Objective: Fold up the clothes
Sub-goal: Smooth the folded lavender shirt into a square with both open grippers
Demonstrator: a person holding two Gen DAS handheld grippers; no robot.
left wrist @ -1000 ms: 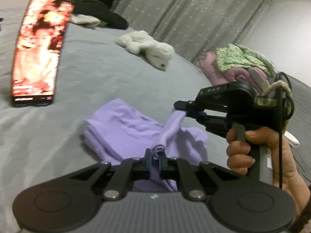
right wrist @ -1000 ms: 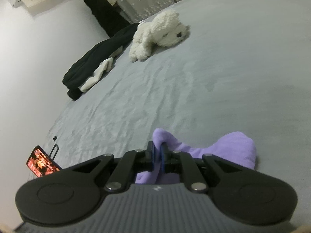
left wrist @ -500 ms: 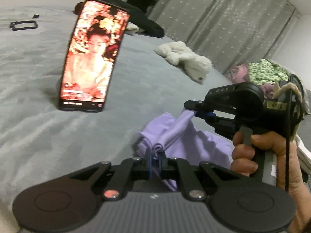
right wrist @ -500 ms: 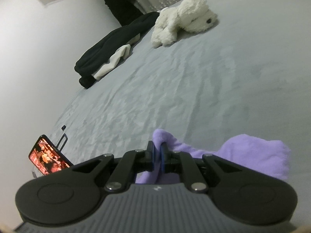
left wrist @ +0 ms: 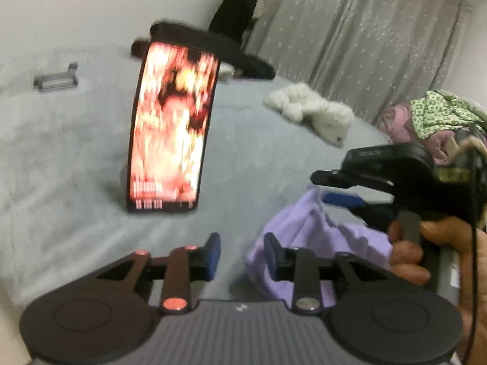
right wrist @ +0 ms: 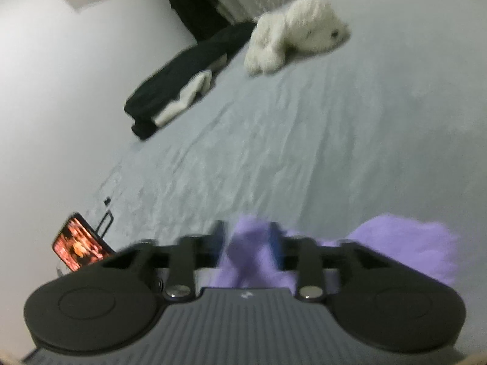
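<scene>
A lilac garment (left wrist: 307,231) lies bunched on the grey bed sheet (left wrist: 76,158). My left gripper (left wrist: 242,254) is open and empty, just left of the garment, with its right finger at the cloth's edge. My right gripper shows in the left wrist view (left wrist: 331,187) just above the garment's far edge. In the right wrist view my right gripper (right wrist: 248,241) has its jaws apart, with a fold of the lilac garment (right wrist: 404,243) loose between them. Both views are blurred.
A lit phone (left wrist: 170,133) stands propped on the bed to the left. A white plush toy (left wrist: 310,112), a black garment (right wrist: 182,73) and a pile of clothes (left wrist: 435,121) lie farther off. A small metal stand (left wrist: 56,79) sits far left.
Both grippers opened and let go of the lilac garment, which dropped onto the bed. The left view swung left, bringing the phone toward the centre.
</scene>
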